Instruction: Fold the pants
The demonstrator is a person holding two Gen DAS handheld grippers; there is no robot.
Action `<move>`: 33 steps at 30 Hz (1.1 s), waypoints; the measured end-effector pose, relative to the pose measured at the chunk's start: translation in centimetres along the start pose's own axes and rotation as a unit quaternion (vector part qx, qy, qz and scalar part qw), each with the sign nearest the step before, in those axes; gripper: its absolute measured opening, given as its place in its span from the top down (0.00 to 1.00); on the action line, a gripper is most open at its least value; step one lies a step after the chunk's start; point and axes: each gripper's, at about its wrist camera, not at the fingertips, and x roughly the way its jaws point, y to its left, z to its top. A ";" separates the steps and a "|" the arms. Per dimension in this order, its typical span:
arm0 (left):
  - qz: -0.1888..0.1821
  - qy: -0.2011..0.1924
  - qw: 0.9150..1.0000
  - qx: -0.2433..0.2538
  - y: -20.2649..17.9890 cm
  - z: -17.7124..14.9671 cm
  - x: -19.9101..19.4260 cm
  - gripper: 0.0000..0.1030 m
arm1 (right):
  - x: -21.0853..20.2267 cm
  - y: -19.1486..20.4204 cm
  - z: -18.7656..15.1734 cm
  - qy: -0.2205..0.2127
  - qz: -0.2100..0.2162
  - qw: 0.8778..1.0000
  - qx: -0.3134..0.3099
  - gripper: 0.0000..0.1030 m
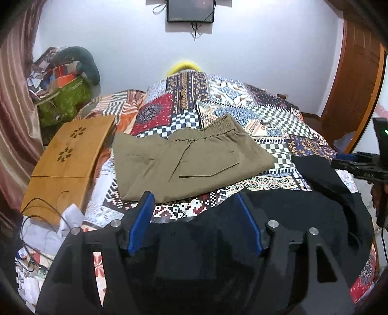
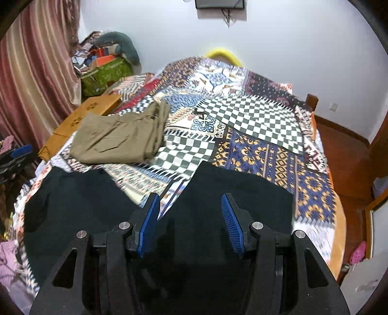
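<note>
Hovering apart and empty over flat black cloth pants (image 2: 80, 193) at the bed's near edge: left tool (image 1: 195, 206), right tool (image 2: 190, 206); folded khaki cotton pants (image 1: 184, 160) lying beyond.

Left wrist view: looks forward and downward along the left gripper (image 1: 195, 201) from the near edge of the bed (image 1: 278, 126), facing the far white wall (image 1: 254, 48).
Right wrist view: same heading along the right gripper (image 2: 190, 201), set further right, taking in the bed's right edge and the wooden floor (image 2: 344, 155).
Nearness: both close above the black pants (image 2: 218, 184) at the near edge.
Shared field: patchwork bedspread (image 2: 254, 116), folded khaki pants (image 1: 189, 157), wooden board (image 1: 68, 155), curtain (image 2: 36, 72), wall screen (image 1: 190, 11).
Cross-sighting: the right gripper appears at the left view's right border; a blue-padded gripper shows at the right view's left border.
</note>
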 end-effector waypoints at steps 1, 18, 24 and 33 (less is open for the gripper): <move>0.000 0.005 1.000 0.000 0.0 0.1 0.7 0.34 | 0.9 -0.2 0.4 0.007 0.002 1.000 0.001 0.52; -0.005 0.065 0.998 -0.013 0.6 -1.2 7.5 0.34 | 10.4 -2.4 2.1 0.098 0.009 0.995 -0.032 0.68; -0.008 0.064 0.998 -0.014 0.1 -1.2 6.8 0.34 | 10.0 -2.7 2.3 0.083 0.011 0.996 -0.016 0.85; -0.006 0.041 0.999 0.014 -1.5 -0.8 2.5 0.34 | -0.3 -3.7 2.1 -0.023 0.004 1.000 0.018 0.86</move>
